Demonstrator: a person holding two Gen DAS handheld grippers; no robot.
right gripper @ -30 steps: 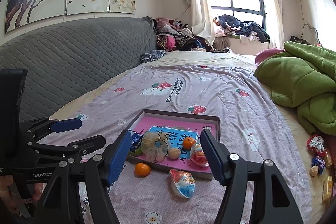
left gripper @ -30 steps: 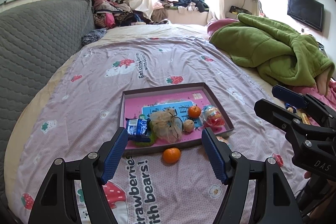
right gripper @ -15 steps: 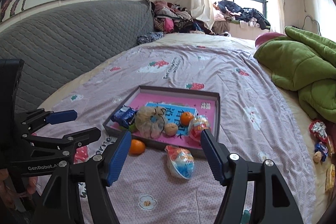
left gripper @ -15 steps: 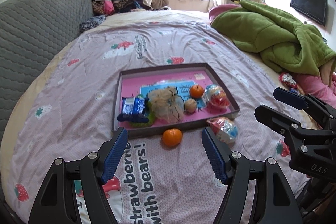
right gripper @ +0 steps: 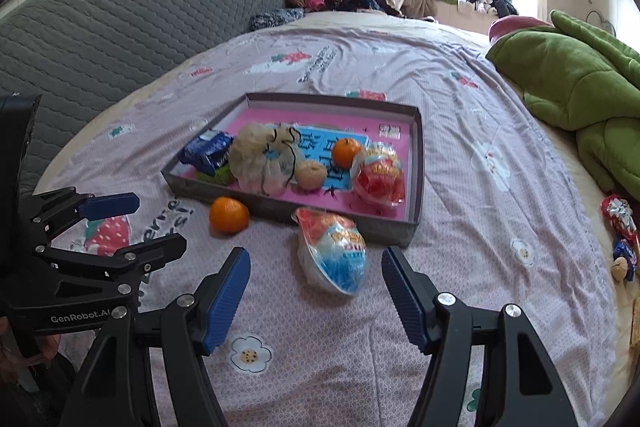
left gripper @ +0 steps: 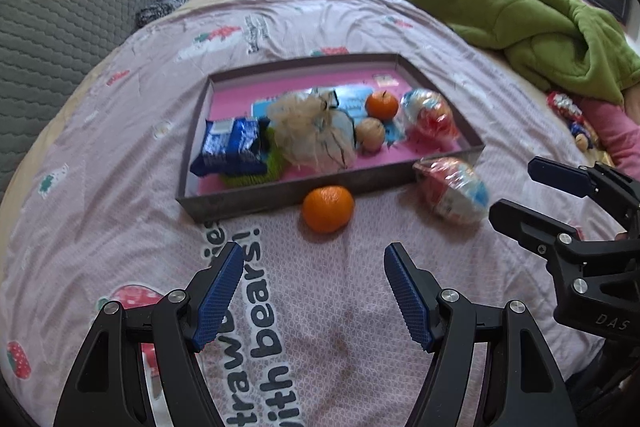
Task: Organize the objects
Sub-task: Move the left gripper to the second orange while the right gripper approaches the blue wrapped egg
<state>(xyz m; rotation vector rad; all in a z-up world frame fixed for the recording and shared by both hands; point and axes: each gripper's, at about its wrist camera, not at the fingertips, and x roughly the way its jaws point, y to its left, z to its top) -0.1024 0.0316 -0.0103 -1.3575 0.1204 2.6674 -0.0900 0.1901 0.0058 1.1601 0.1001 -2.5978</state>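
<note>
Nearest to you, both sets of fingers stand wide apart with nothing between them: your left gripper [left gripper: 314,291] and your right gripper [right gripper: 316,297] each point down toward the bedspread [left gripper: 120,187]. Just ahead of your left gripper lies the loose tangerine [left gripper: 328,208], straight out along the gap between its fingers and resting on the bed just beside the near wall of the tray [left gripper: 248,195]. Ahead of your right gripper lies the wrapped egg-shaped snack pack [right gripper: 333,255], its long axis running roughly away from you, its far end at or touching the tray's near wall, I cannot tell which. So each loose item is lined up with its own hand: the tangerine is nearer your left, the pack nearer your right. The pack's length lies along your reach, so your right fingers would likely close across its narrower width. Beyond both, the tray already holds a blue biscuit packet [left gripper: 230,147], a mesh drawstring pouch [left gripper: 314,135], a second tangerine [left gripper: 382,105] and another wrapped egg pack [left gripper: 430,115].
</note>
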